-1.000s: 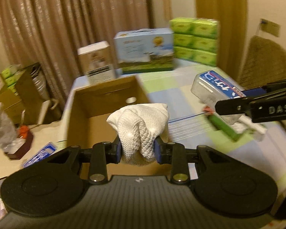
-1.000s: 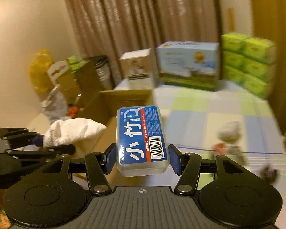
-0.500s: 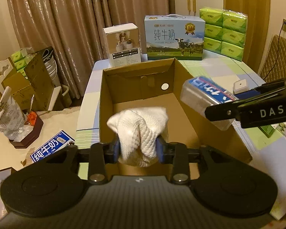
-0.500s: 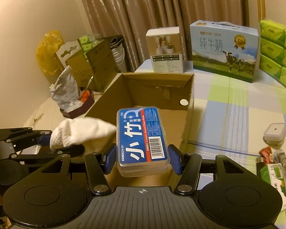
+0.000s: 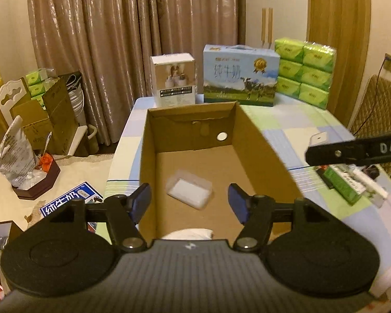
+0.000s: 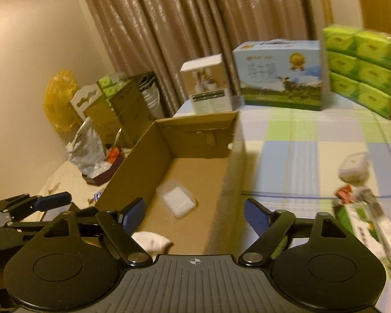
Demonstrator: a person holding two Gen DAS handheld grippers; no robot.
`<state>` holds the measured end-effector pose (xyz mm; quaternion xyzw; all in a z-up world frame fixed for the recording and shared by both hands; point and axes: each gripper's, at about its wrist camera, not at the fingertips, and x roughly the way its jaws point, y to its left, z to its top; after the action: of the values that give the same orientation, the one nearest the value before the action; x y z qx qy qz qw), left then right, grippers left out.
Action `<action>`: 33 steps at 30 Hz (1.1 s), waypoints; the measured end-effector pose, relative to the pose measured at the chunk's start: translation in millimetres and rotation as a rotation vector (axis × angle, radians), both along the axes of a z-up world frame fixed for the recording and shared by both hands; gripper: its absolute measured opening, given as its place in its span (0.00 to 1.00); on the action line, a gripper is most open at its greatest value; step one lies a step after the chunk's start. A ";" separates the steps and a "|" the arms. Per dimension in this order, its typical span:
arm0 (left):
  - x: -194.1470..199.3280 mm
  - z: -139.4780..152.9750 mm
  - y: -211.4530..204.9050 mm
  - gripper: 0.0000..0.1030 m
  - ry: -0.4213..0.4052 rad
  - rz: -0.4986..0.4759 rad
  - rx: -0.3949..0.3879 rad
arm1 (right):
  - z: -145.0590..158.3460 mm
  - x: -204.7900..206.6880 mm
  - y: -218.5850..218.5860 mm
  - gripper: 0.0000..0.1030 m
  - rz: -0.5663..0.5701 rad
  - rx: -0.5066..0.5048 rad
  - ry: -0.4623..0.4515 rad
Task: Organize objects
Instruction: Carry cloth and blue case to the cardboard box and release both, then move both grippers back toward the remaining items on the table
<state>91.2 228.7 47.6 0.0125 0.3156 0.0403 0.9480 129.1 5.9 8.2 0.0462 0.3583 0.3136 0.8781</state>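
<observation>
An open cardboard box [image 5: 263,151] stands on the checked table [image 5: 294,120]. The clear plastic floss case [image 5: 189,193] lies face down on the box floor; it also shows in the right wrist view [image 6: 178,199]. The white cloth [image 5: 189,234] lies at the box's near end, mostly hidden by my left gripper [image 5: 190,203], which is open and empty above it. In the right wrist view the cloth [image 6: 153,242] shows in the near corner. My right gripper [image 6: 194,215] is open and empty over the box's right wall [image 6: 229,182].
A milk carton [image 5: 241,74], a white box [image 5: 173,79] and green tissue packs [image 5: 303,71] stand at the table's far end. A small white case [image 6: 354,167] and green packets [image 6: 367,224] lie right of the box. Clutter and cartons [image 5: 39,120] sit on the floor left.
Both grippers opened. The white cloth dropped from the left gripper and the floss case from the right one; both now lie inside the box. The right gripper has drawn back toward the right.
</observation>
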 end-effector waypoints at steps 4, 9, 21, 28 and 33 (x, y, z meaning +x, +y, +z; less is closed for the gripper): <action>-21.5 8.5 -18.9 0.59 -0.015 0.003 -0.027 | 5.6 -28.9 -38.9 0.84 -0.058 -0.011 -0.021; -45.3 16.0 -48.5 0.63 -0.032 -0.008 -0.065 | 7.5 -59.5 -82.3 0.89 -0.116 -0.059 -0.048; -58.9 16.7 -131.2 0.82 -0.025 -0.118 -0.129 | -2.1 -93.6 -195.2 0.95 -0.309 -0.110 -0.049; -46.9 10.6 -174.2 0.97 -0.012 -0.165 -0.120 | -2.2 -90.0 -238.9 0.95 -0.384 -0.111 -0.062; -34.7 3.5 -201.3 0.99 0.011 -0.199 -0.100 | -3.6 -81.4 -259.5 0.95 -0.411 -0.111 -0.062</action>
<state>56.5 27.4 51.0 -0.0035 0.3196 -0.0700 0.9449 47.6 -253.6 4.5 0.0603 0.3310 0.1090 0.9354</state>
